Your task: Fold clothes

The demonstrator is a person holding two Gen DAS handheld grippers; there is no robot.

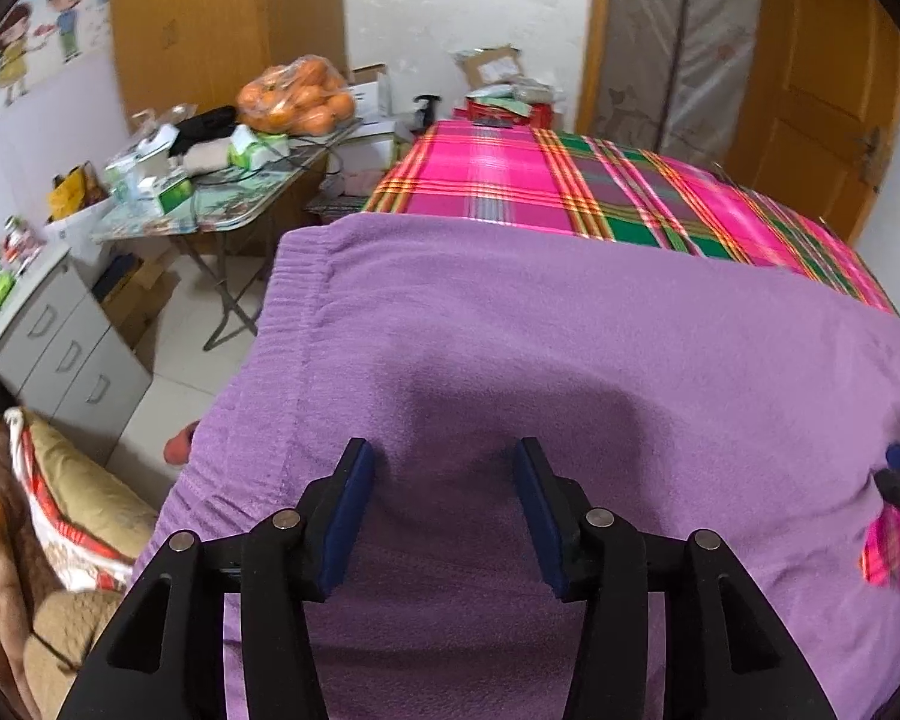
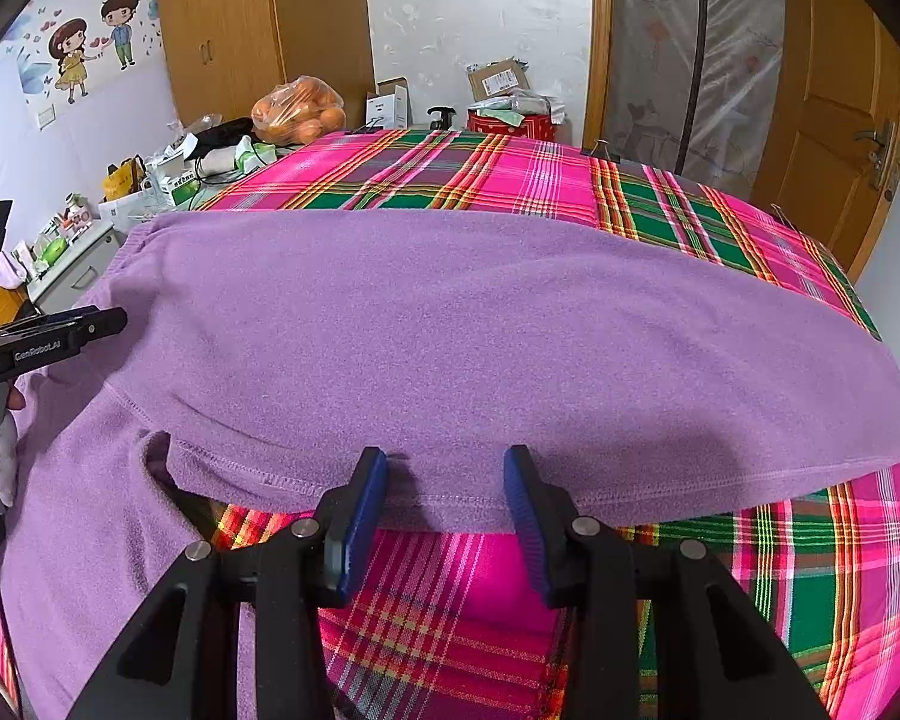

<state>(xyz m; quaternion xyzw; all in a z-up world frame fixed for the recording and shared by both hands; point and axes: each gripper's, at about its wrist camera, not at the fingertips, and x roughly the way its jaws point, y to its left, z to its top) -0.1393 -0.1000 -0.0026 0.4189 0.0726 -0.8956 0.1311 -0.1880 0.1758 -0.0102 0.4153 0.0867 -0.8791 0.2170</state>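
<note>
Right wrist view shows the purple fleece garment spread mid-frame across the pink-and-green plaid bedcover. Both the right gripper and the left gripper gape, gripping nothing. A shallow pinch could let the hem slip. Cluttered folding table sits upper left.

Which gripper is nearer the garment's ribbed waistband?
Left. The left gripper hovers over the purple garment beside the ribbed waistband; the right gripper sits at the stitched hem.
</note>
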